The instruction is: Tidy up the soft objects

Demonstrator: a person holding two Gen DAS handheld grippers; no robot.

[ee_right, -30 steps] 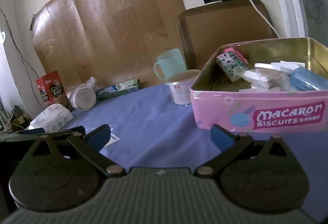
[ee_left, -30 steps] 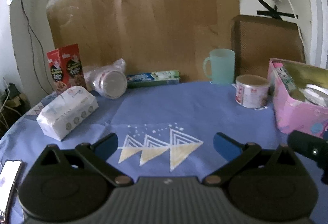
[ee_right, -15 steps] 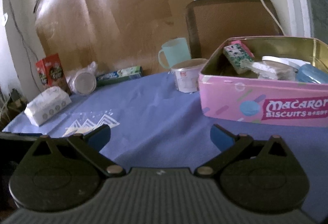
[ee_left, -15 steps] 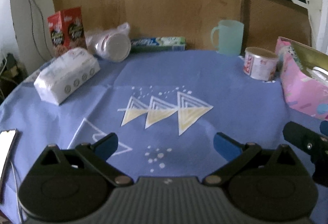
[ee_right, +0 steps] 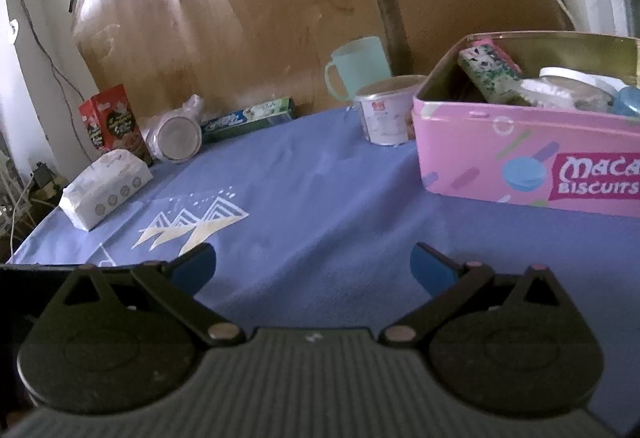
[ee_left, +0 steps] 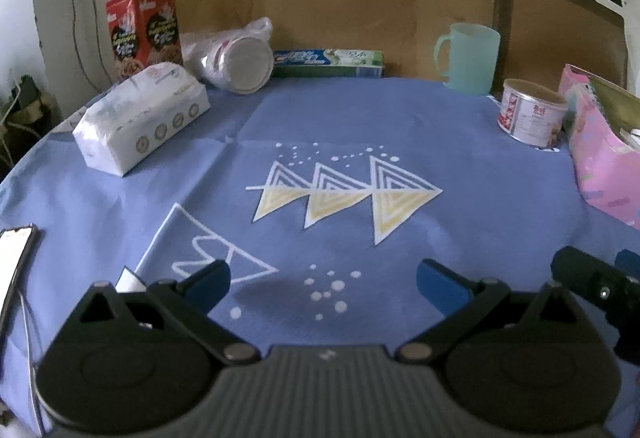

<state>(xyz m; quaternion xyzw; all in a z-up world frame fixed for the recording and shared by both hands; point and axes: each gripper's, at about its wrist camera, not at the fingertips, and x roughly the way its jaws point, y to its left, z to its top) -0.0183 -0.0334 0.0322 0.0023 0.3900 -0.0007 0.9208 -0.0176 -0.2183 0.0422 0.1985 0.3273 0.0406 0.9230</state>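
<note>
A white soft tissue pack (ee_left: 140,117) lies at the far left of the blue tablecloth; it also shows in the right wrist view (ee_right: 106,187). A bagged stack of cups (ee_left: 236,57) lies on its side behind it. The pink biscuit tin (ee_right: 528,161) stands open at the right, holding a green sponge (ee_right: 488,71) and lidded tubs. My left gripper (ee_left: 322,278) is open and empty above the near middle of the cloth. My right gripper (ee_right: 312,264) is open and empty, near the tin's front left.
A red carton (ee_left: 142,25), a toothpaste box (ee_left: 328,63), a green mug (ee_left: 468,55) and a small tub (ee_left: 530,109) stand along the back. A phone (ee_left: 14,262) lies at the near left edge. A chair back (ee_right: 468,1) rises behind the tin.
Both grippers have risen and pulled back toward the near edge, so more of the cloth shows. Both stay open and empty. Nothing on the table has moved.
</note>
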